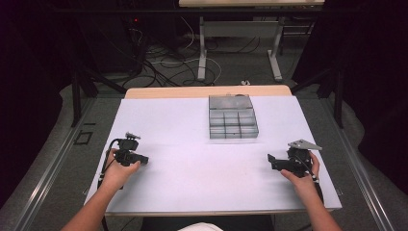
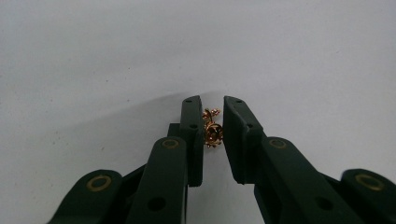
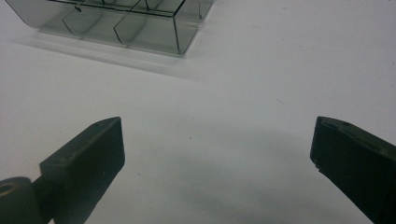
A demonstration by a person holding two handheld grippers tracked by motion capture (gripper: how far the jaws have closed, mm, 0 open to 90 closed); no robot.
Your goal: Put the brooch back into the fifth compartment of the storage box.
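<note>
The table (image 1: 192, 159) top is plain white, with a pale wood strip showing along its 12 o'clock edge. The compartment box (image 1: 233, 117) at 12 o'clock is smoky grey, see-through plastic. Both the left gripper (image 2: 212, 135) and the right gripper (image 3: 217, 154) are black, the left with brass-coloured rivets. The small ornament (image 2: 212, 130) between the left jaws is shiny gold.

gold trinket (image 2: 212, 130), perhaps a brooch
</note>
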